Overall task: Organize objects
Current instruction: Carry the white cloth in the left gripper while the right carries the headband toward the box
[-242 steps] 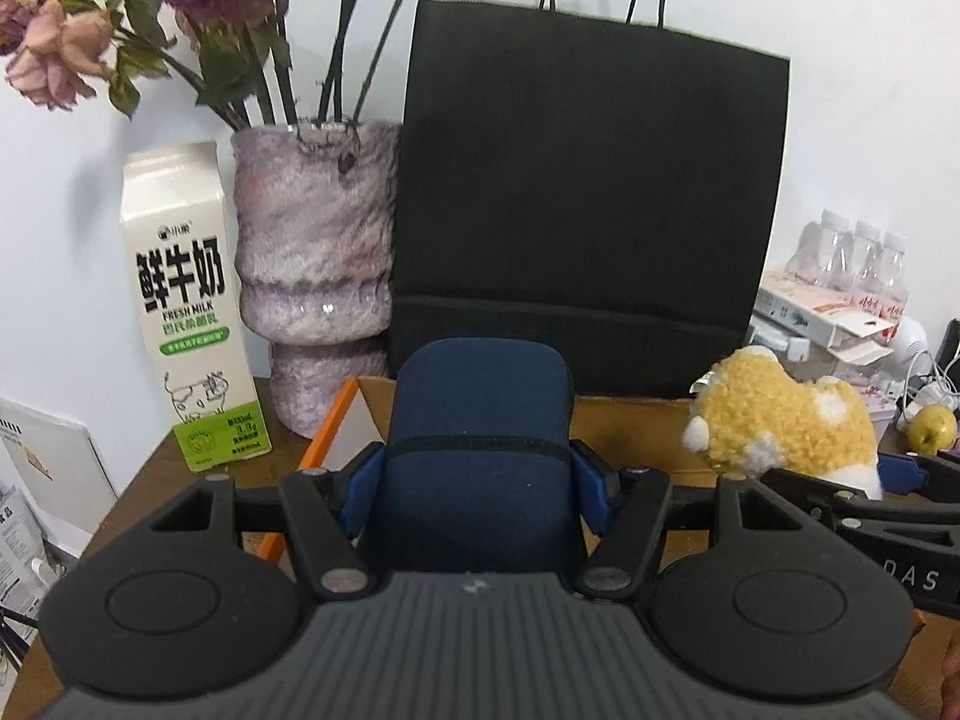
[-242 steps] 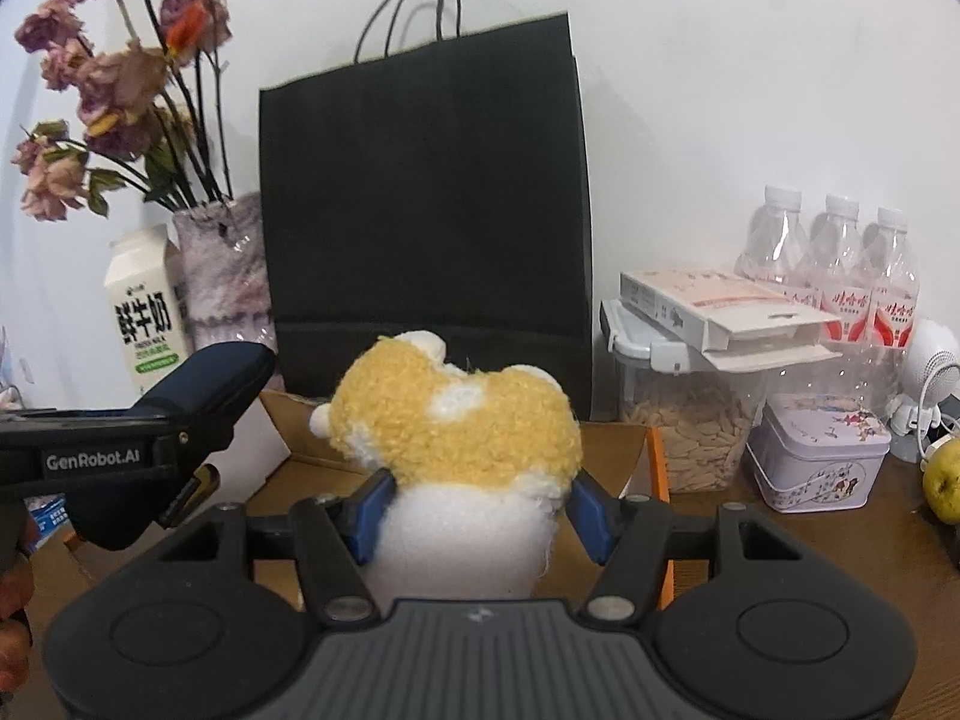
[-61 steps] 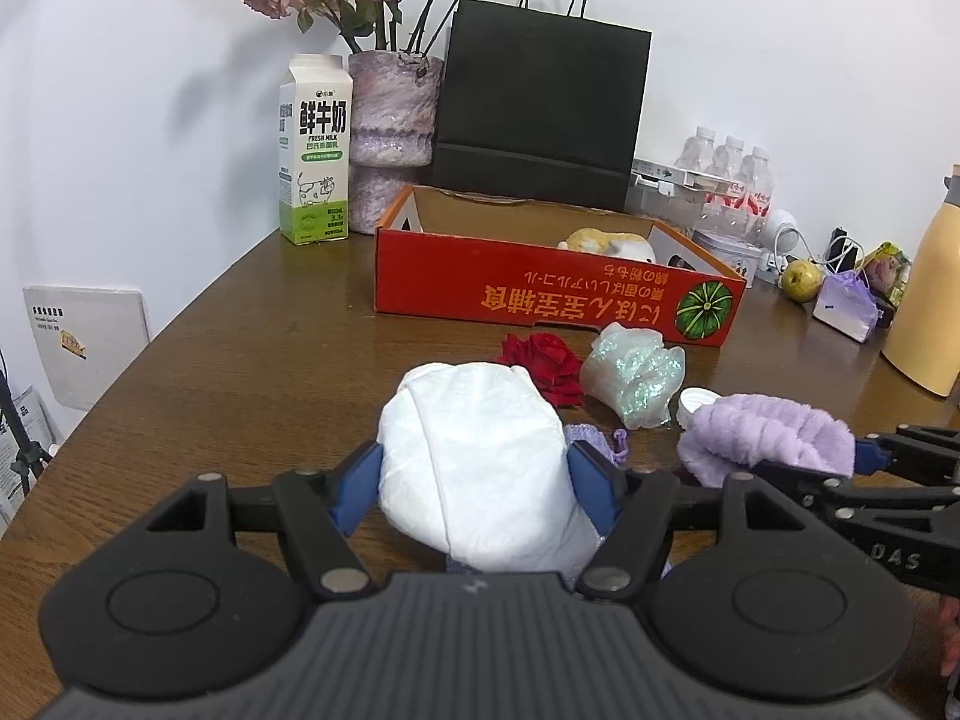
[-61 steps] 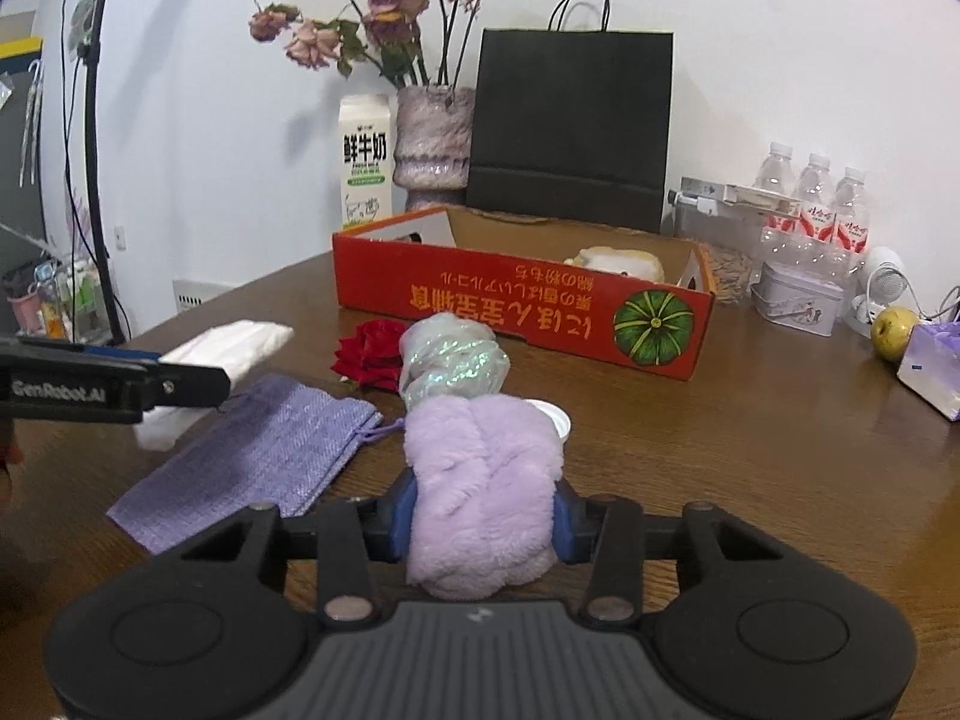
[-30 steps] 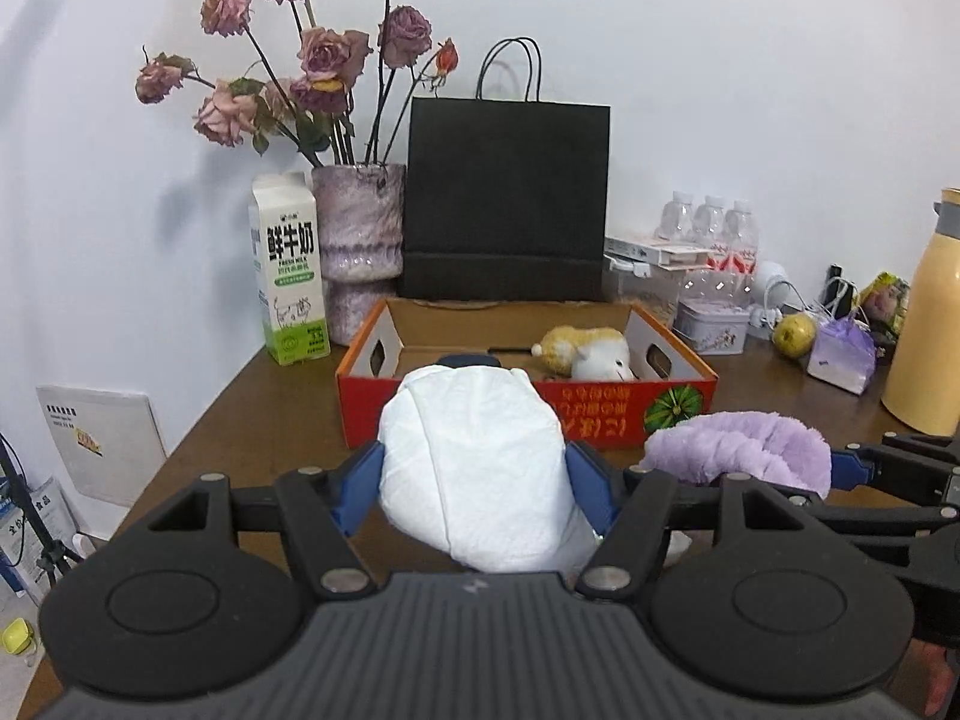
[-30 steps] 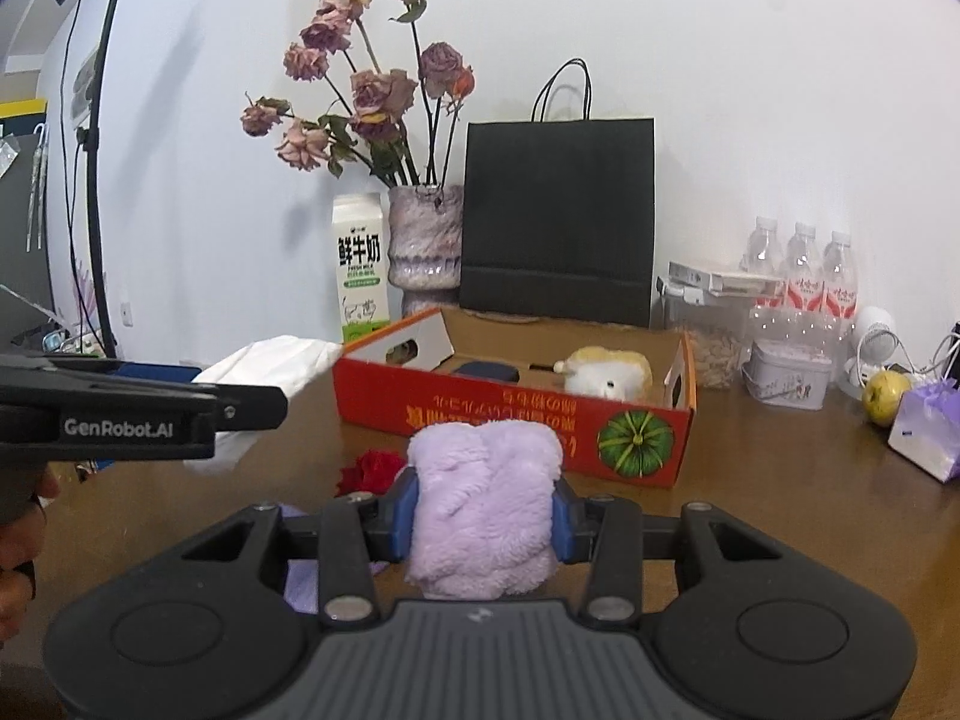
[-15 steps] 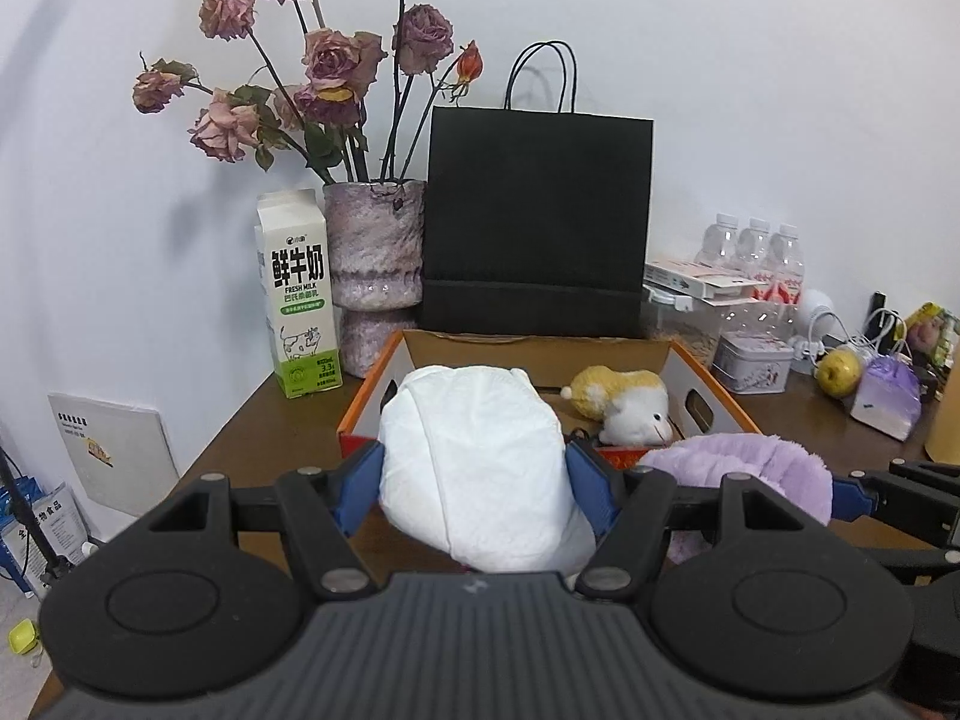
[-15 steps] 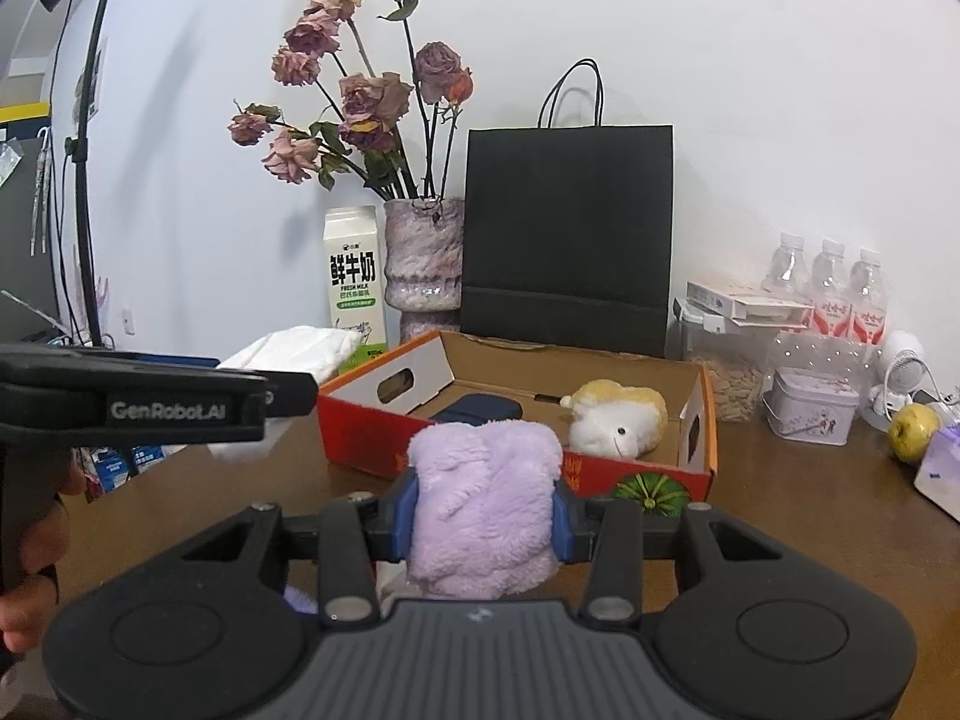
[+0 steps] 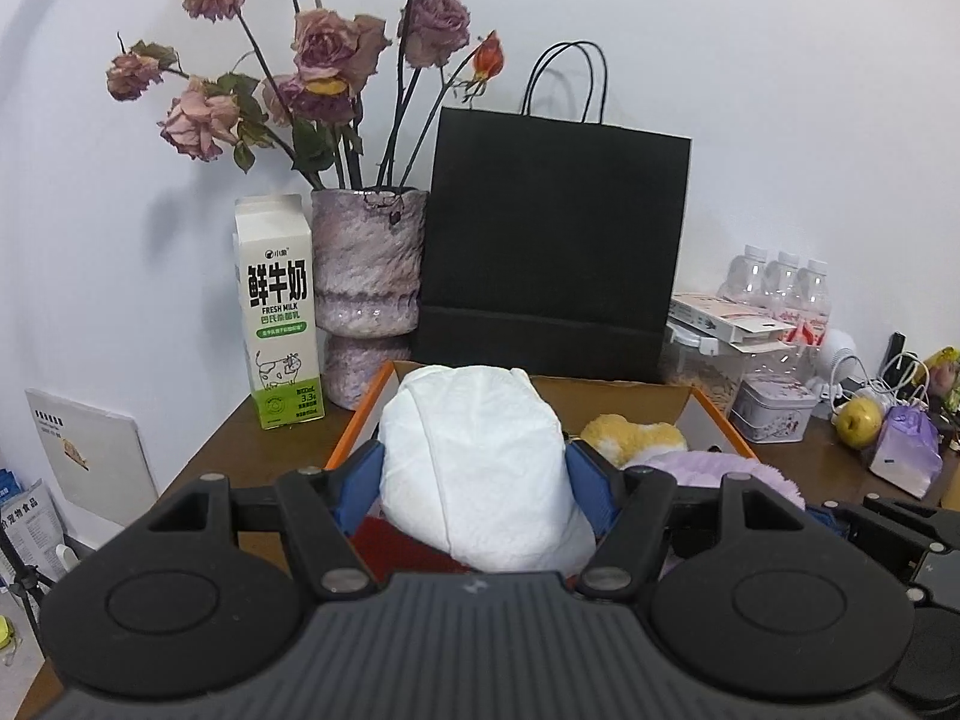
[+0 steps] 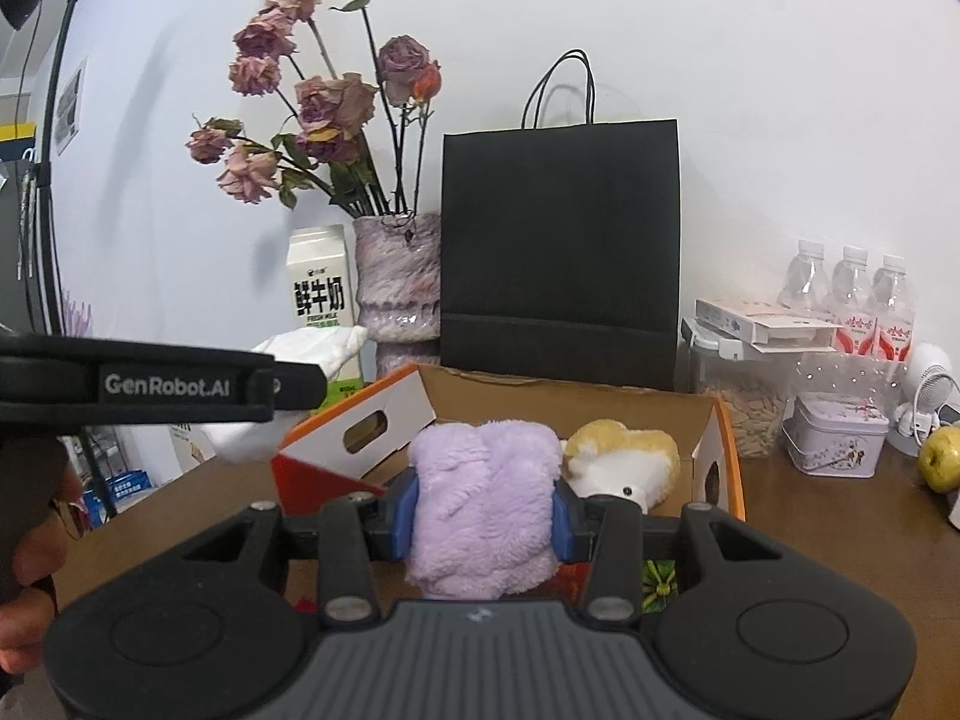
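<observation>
Black bag (image 9: 555,240) behind box (image 10: 360,420); interior partly hidden.

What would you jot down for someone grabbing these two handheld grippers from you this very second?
Left gripper: shut on the white cloth bundle, held up at the near left end of the cardboard box.
Right gripper: shut on the fluffy purple item, held up at the box's near edge.
Done: the yellow plush toy lies inside the box.
Left: lower both items into the box and let go; neither is released yet.
</observation>
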